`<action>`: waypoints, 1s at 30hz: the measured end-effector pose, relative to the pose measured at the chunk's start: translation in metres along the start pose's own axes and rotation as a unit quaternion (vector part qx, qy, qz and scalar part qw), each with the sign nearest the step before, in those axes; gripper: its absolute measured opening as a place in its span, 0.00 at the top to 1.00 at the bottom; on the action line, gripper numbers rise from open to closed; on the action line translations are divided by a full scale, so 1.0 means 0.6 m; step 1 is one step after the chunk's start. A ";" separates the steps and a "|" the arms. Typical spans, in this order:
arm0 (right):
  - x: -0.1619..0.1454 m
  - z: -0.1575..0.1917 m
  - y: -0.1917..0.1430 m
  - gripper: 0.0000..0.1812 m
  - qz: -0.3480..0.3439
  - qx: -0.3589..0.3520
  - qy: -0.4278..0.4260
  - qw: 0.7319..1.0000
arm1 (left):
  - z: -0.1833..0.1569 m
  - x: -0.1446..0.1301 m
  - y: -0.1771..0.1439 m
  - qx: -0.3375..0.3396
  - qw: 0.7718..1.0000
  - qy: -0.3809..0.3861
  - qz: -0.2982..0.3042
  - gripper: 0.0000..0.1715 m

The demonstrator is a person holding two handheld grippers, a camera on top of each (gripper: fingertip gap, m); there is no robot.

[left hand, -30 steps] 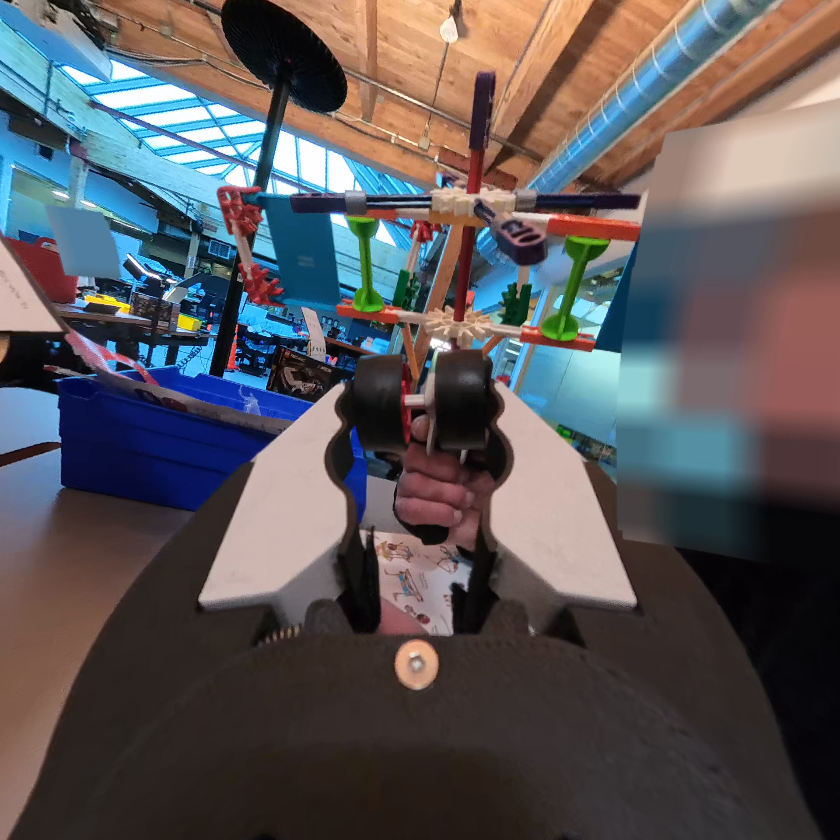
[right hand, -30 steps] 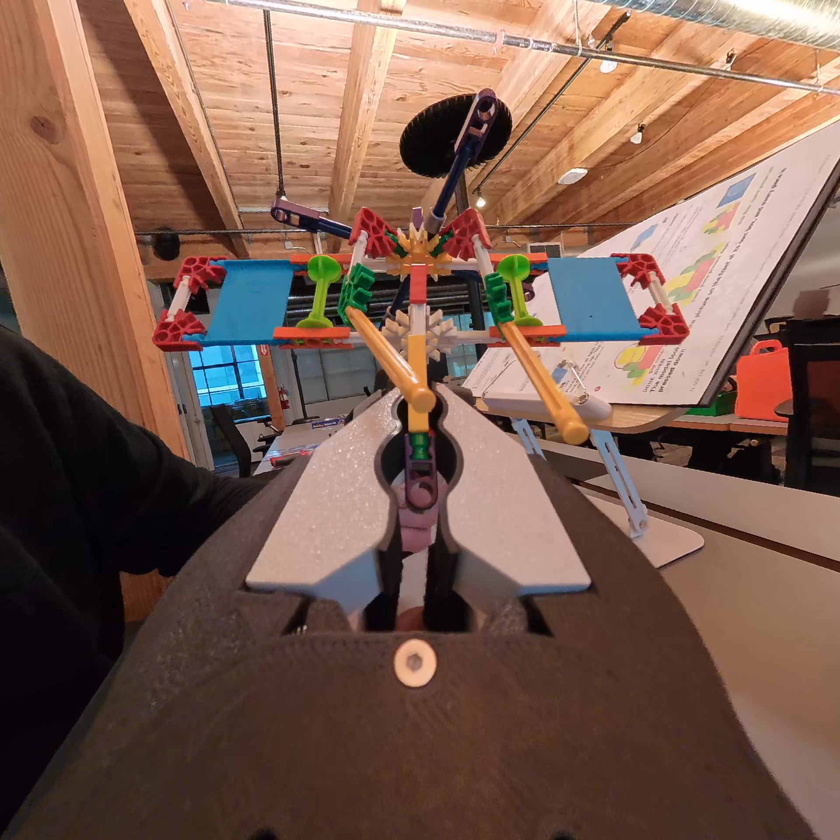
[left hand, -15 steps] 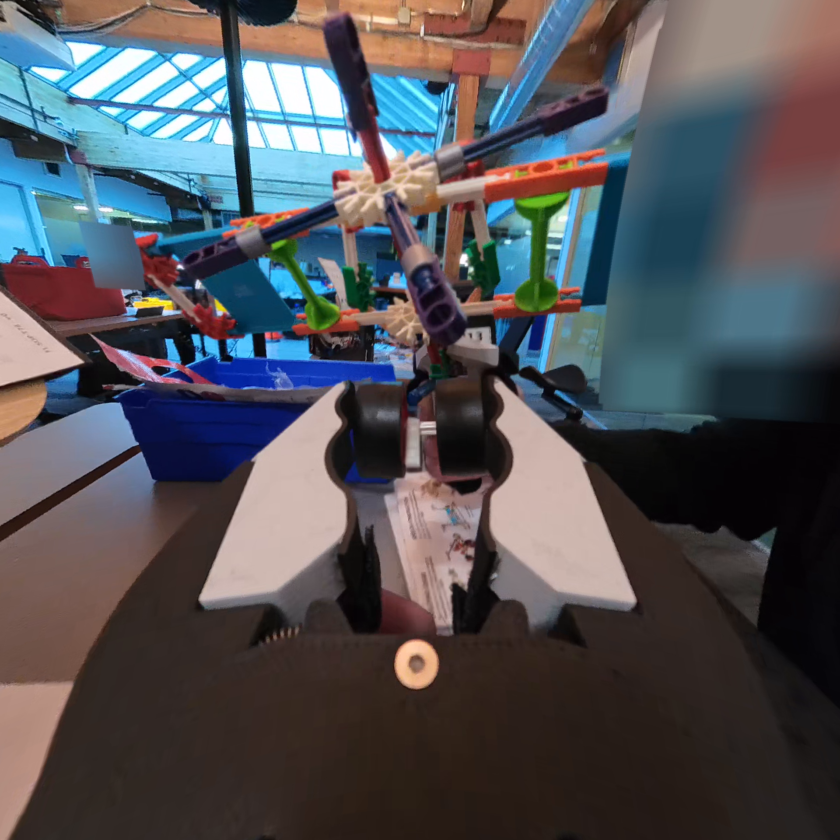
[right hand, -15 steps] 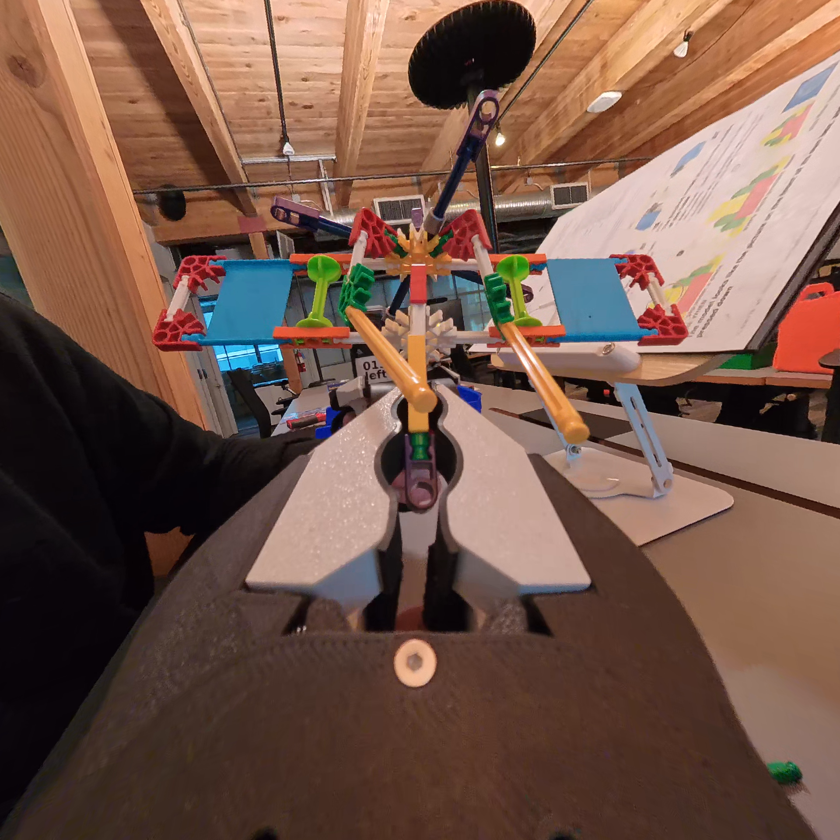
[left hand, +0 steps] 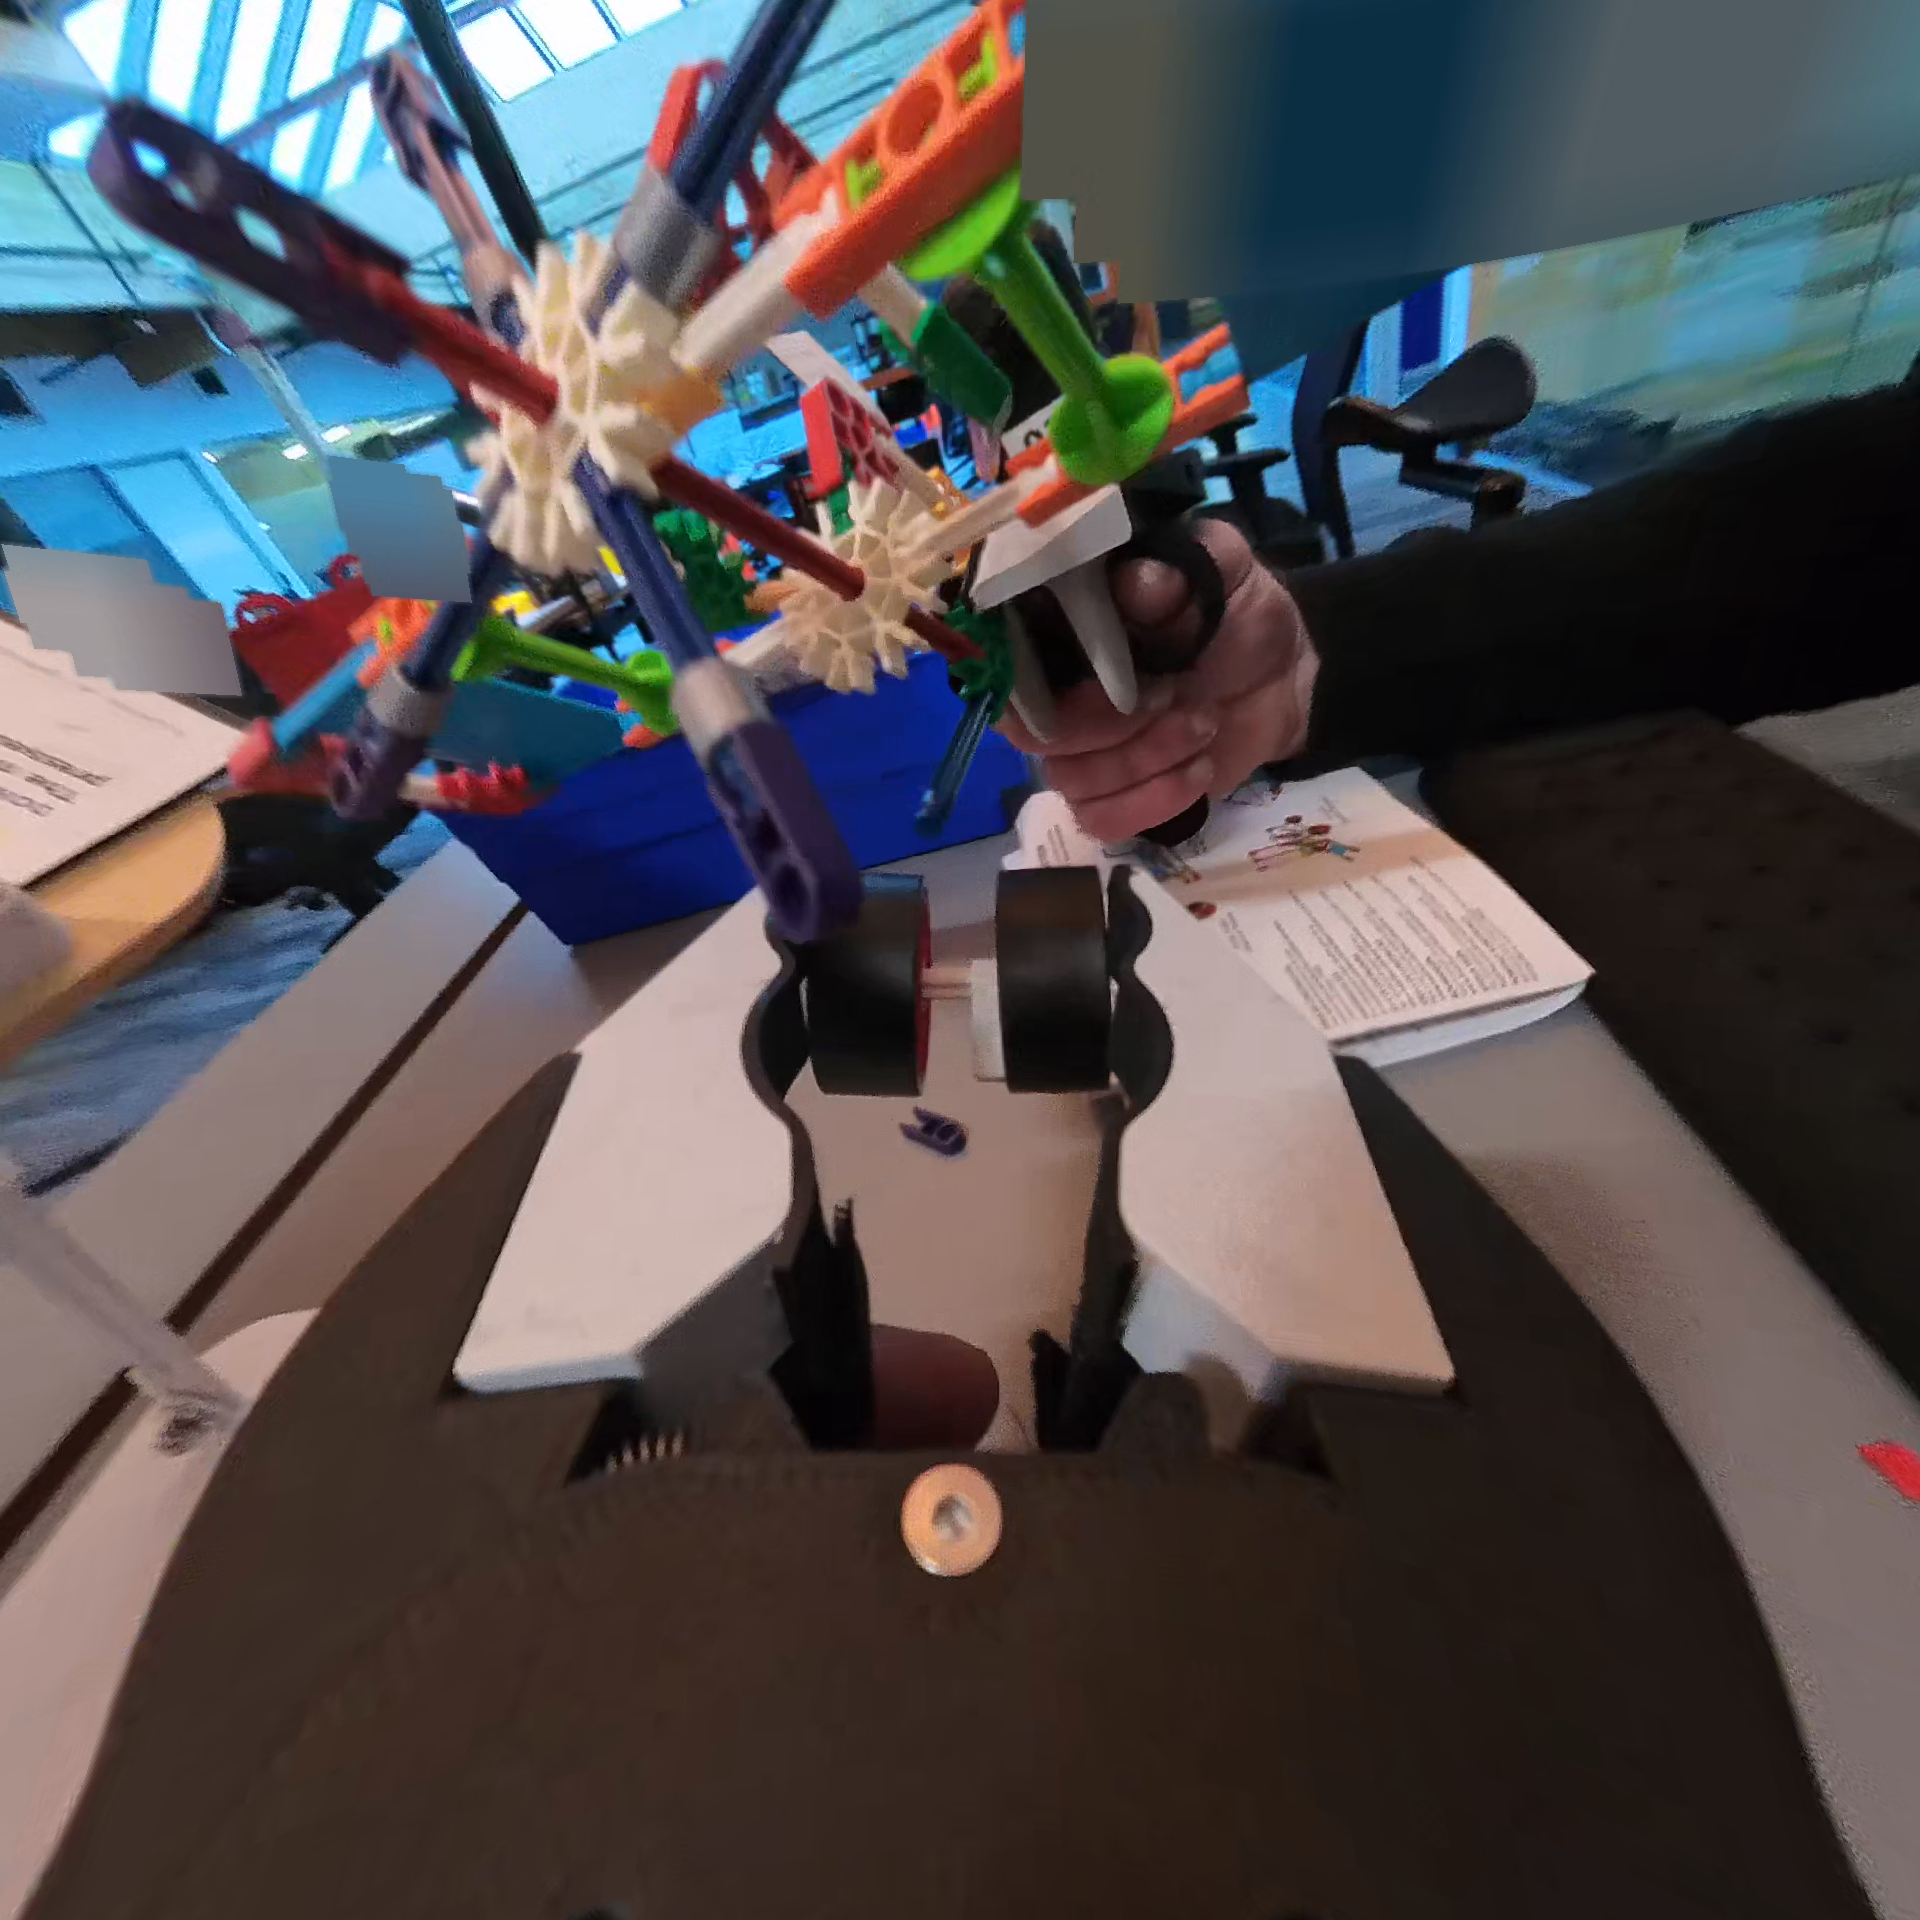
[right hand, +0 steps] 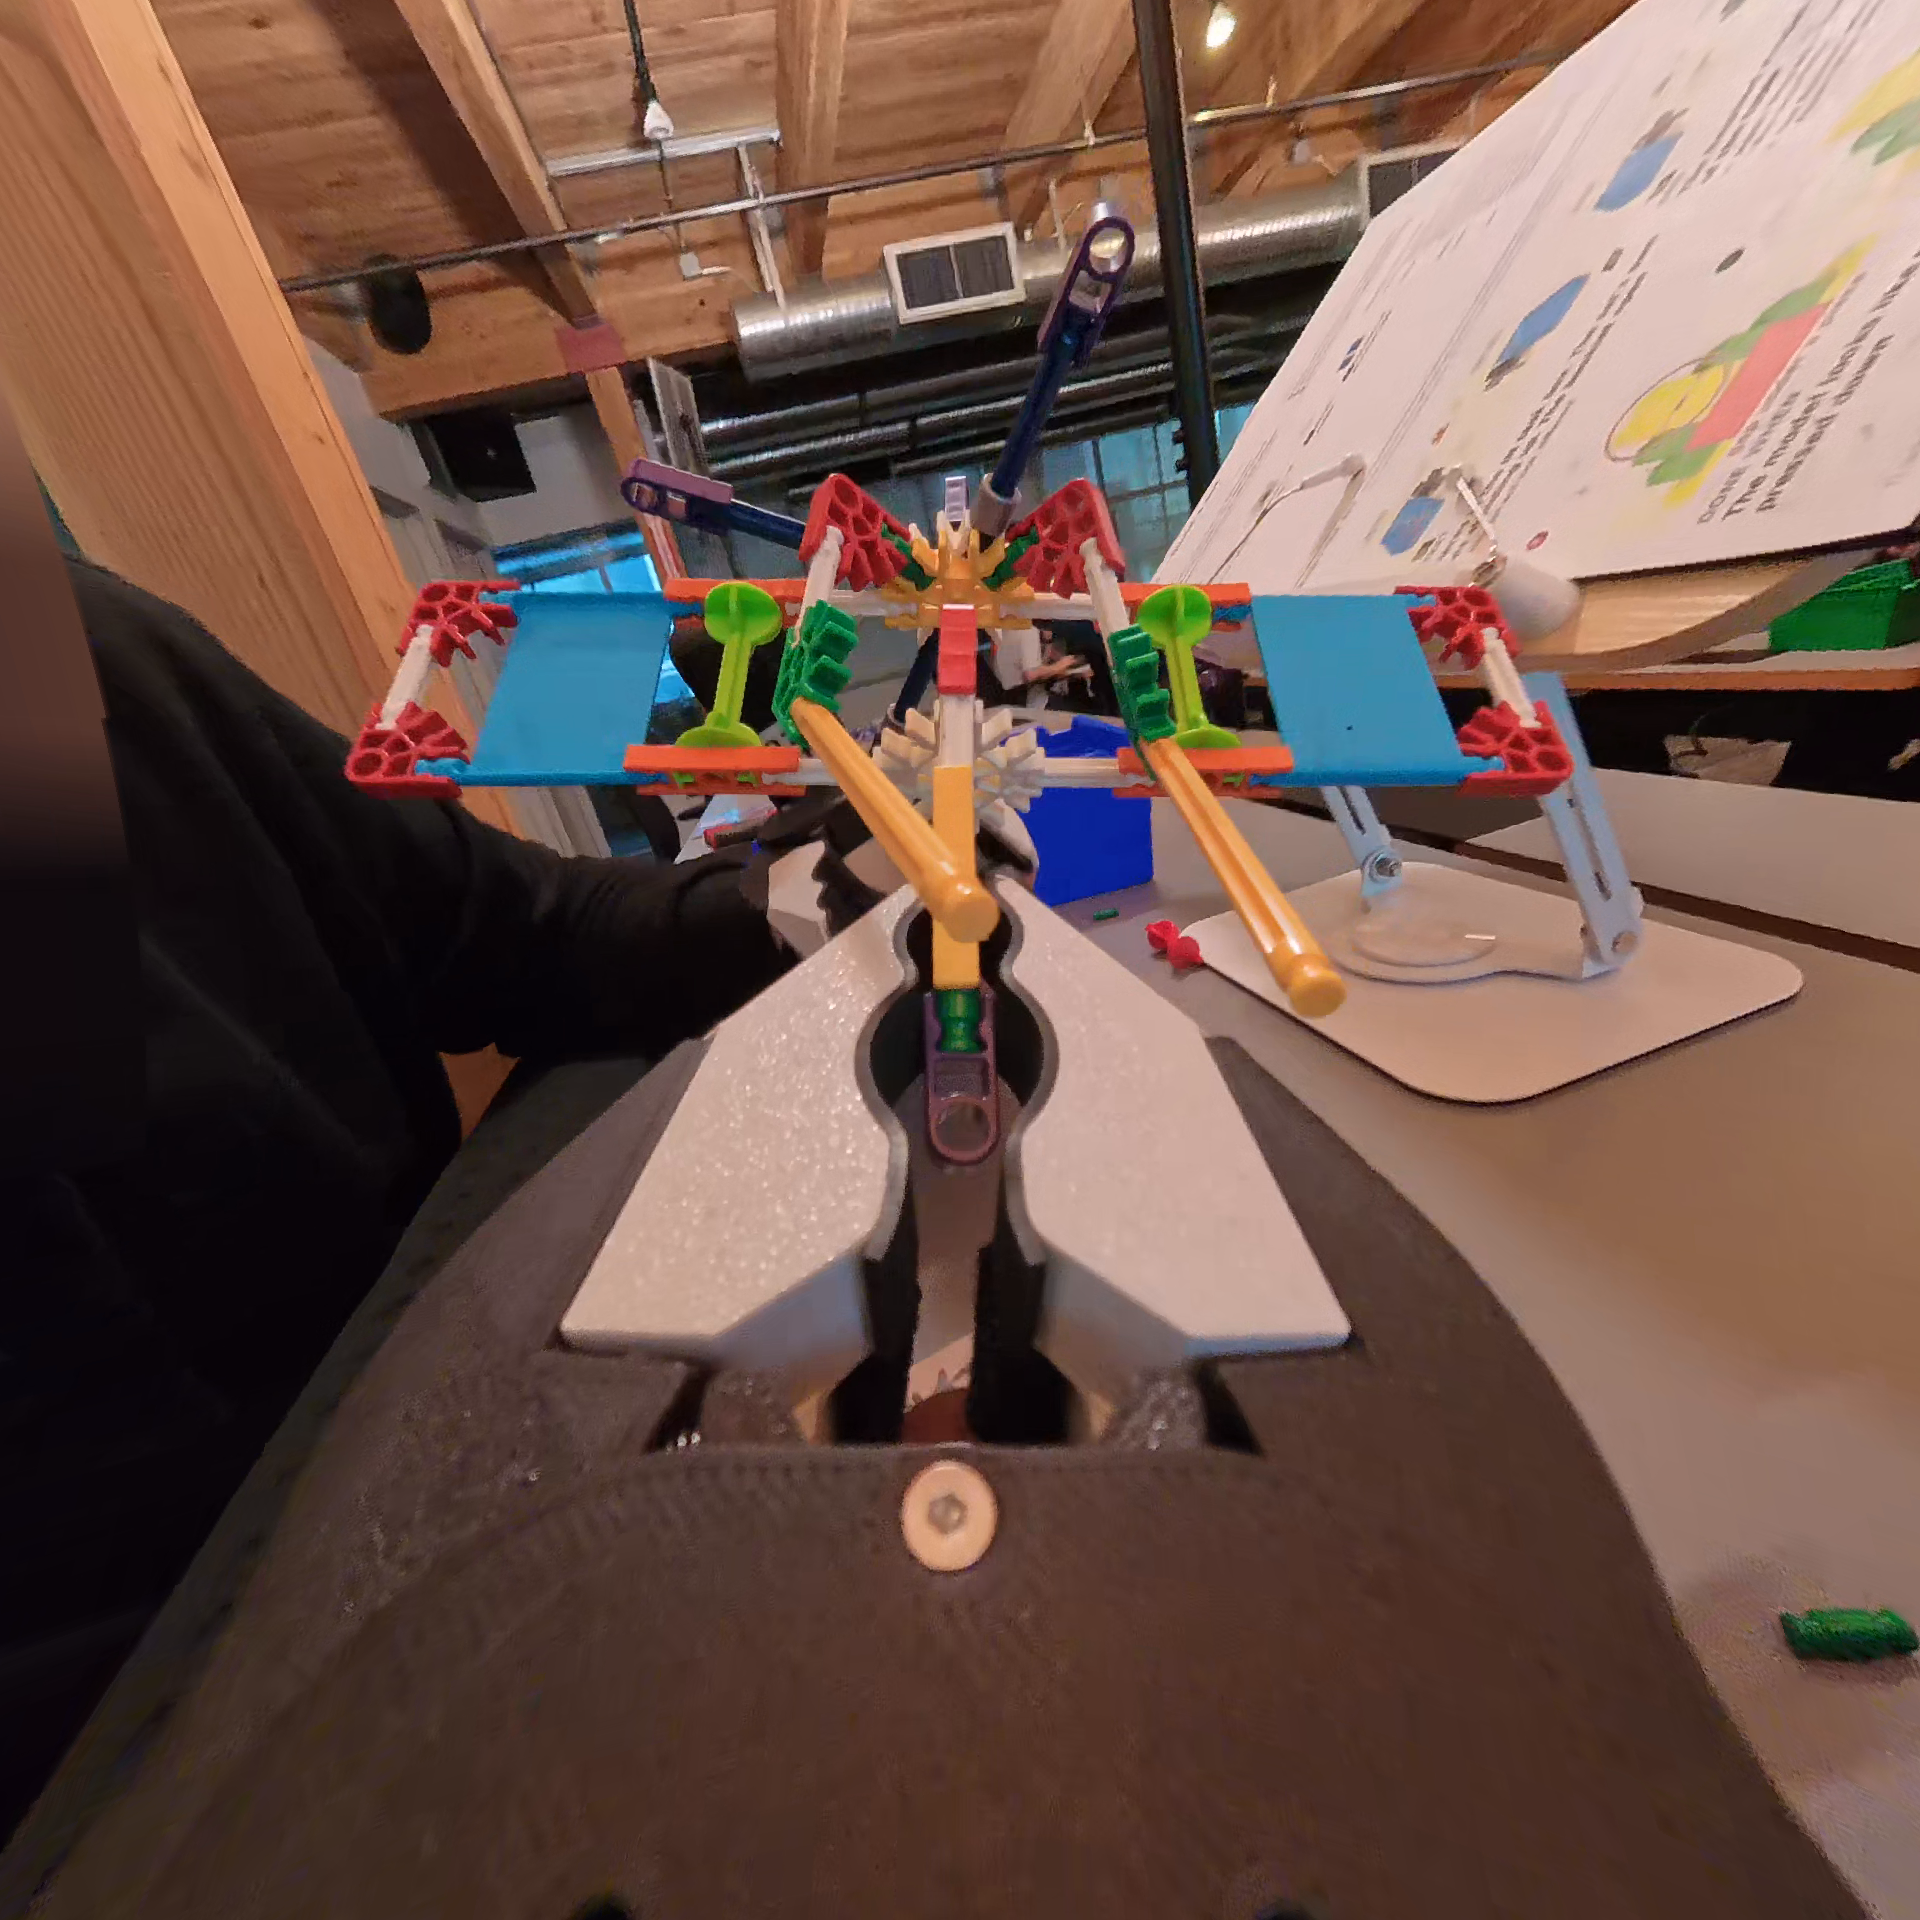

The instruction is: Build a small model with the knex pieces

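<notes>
While the left tool (left hand: 954, 987) grips a small wheel pair, two black plastic wheels on a short white axle (left hand: 956, 985), its fingers closed against the outer wheel faces, the pair sits just above the grey worktop (left hand: 644, 997). Holding it by the outer faces leaves the axle between the wheels exposed. A purple loop-ended connector (left hand: 779, 831) on the model's propeller blade hangs right at the left wheel; whether it touches is unclear. Behind it stands a blue plastic bin (left hand: 665, 821), and a small purple clip (left hand: 933, 1132) lies on the worktop between the fingers.

Further right in the left wrist view, a person's hand (left hand: 1174, 675) grips the handle of the other gripper, above an open printed booklet (left hand: 1340, 935) lying flat.

In the right wrist view, the right tool (right hand: 961, 1049) is clamped on the tail of a multicoloured plastic rod-and-connector aeroplane model (right hand: 956, 665), pinching the yellow rod with its green and purple end pieces (right hand: 958, 1070). Gripping the tail keeps the model aloft, blue wing panels spread level to either side, with its nose and propeller toward the left tool. Two yellow struts (right hand: 1236, 852) slant down free. To the right, a white stand (right hand: 1507, 977) props an instruction sheet (right hand: 1621, 312) at a slant, presumably for reading. A loose red piece (right hand: 1172, 943) and a green piece (right hand: 1849, 1633) lie on the worktop.
</notes>
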State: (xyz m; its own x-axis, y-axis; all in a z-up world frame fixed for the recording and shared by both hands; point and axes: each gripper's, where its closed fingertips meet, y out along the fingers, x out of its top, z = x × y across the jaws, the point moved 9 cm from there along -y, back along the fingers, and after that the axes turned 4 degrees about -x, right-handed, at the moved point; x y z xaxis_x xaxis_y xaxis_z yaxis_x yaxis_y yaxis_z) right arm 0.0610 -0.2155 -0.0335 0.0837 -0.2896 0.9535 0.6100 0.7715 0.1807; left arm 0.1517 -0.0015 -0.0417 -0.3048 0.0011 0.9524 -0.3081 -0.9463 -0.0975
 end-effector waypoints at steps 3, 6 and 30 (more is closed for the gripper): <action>-0.012 0.001 0.009 0.98 0.021 0.013 0.004 1.000 | -0.011 -0.001 -0.012 0.019 0.997 0.064 0.029 0.68; -0.026 -0.001 0.020 0.99 0.042 0.026 0.013 0.999 | -0.024 -0.003 -0.017 0.032 0.992 0.115 0.040 0.68; -0.029 0.001 0.021 0.99 0.038 0.039 0.016 0.998 | -0.049 -0.071 -0.025 -0.013 0.961 0.218 0.168 0.67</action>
State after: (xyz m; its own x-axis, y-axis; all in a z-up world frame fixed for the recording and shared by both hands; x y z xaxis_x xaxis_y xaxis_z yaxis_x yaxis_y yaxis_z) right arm 0.0665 -0.2003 -0.0477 0.1539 -0.2450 0.9572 0.5370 0.8340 0.1272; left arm 0.1428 0.0218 -0.0891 -0.7385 -0.1613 0.6546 -0.1476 -0.9087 -0.3905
